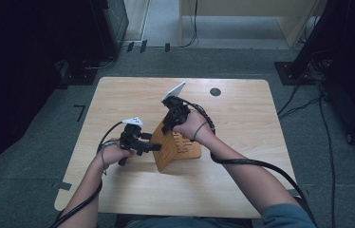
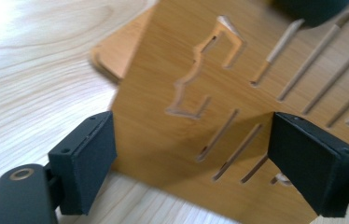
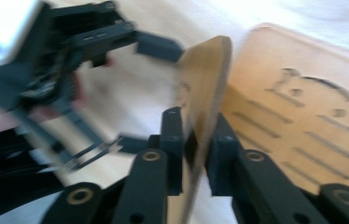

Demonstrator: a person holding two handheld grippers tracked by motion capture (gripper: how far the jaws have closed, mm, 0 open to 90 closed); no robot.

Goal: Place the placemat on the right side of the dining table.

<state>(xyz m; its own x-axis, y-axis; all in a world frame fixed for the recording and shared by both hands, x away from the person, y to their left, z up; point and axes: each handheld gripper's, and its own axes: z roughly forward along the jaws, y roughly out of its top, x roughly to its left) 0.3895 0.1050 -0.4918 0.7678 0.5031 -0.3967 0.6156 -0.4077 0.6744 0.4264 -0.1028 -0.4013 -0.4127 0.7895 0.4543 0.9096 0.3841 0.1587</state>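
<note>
The right hand-held gripper [image 3: 195, 140] pinches the top edge of a slotted wooden panel [image 1: 166, 145], which stands tilted on the desk [image 1: 242, 118] over a second, flat wooden panel [image 1: 190, 148]. The left hand-held gripper [image 2: 191, 158] is open, one jaw at each side of the upright panel's lower face, neither seen pressing. The panel rises between both hands, right nearer its top. Grey carpet and cables surround the pale desk.
</note>
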